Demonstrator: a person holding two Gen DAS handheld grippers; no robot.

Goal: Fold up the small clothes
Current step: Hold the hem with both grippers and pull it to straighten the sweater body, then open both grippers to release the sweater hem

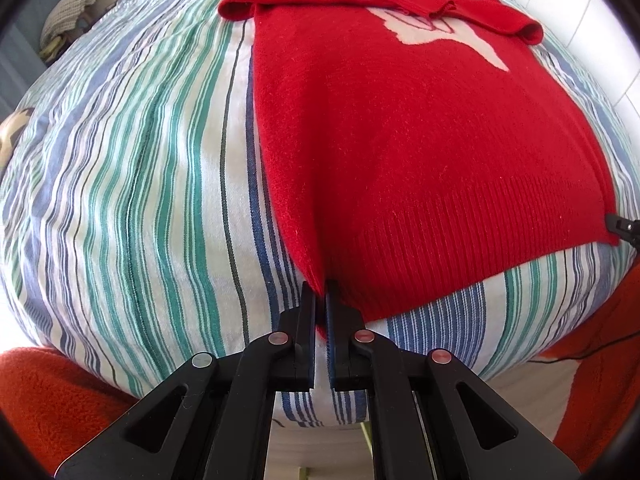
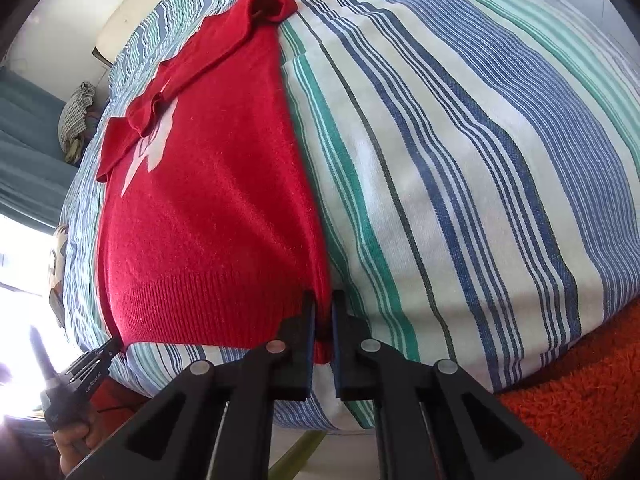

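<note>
A small red knit sweater with a white motif lies flat on a striped bedsheet, sleeves folded across its top. My left gripper is shut on the sweater's near left hem corner. In the right wrist view the sweater lies to the left, and my right gripper is shut on its near right hem corner. The left gripper shows there at the other hem corner. The right gripper's tip shows at the left wrist view's right edge.
An orange fleece cover hangs below the bed's near edge. A checked cloth bundle sits by a teal curtain beyond the bed's far side. A white wall runs along the right of the bed.
</note>
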